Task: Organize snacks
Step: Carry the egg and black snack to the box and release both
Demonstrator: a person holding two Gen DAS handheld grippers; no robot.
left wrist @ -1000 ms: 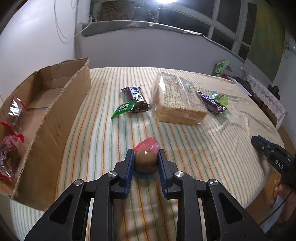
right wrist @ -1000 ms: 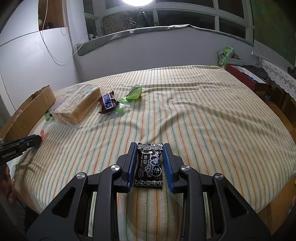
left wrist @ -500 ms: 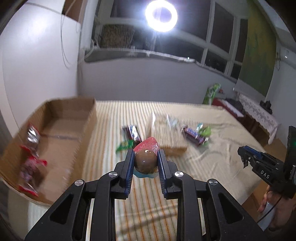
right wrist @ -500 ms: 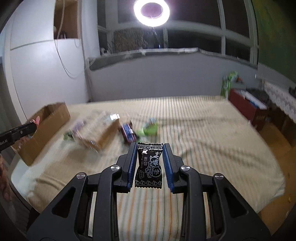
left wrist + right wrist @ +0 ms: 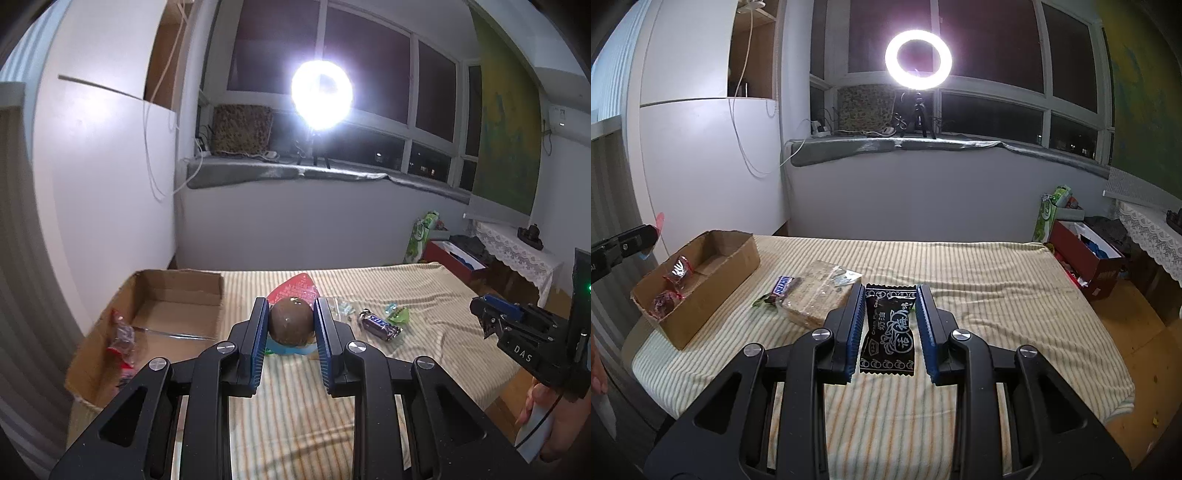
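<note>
My left gripper is shut on a round brown snack in clear wrap with a red top flap, held in the air above the striped bed. My right gripper is shut on a black candy packet with white print, also lifted clear of the bed. An open cardboard box lies at the left edge of the bed, seen again in the right wrist view as the box, with red-wrapped snacks inside. The right gripper's tip shows at the far right of the left wrist view.
On the bed lie a Snickers bar, a green wrapper, a clear bag of crackers and another Snickers bar. A ring light glares from the window sill. A red box stands on the floor at right.
Both grippers have risen off the bed with their snacks and tilted up, so the window and ring light came into view. The left gripper swung toward the cardboard box.
</note>
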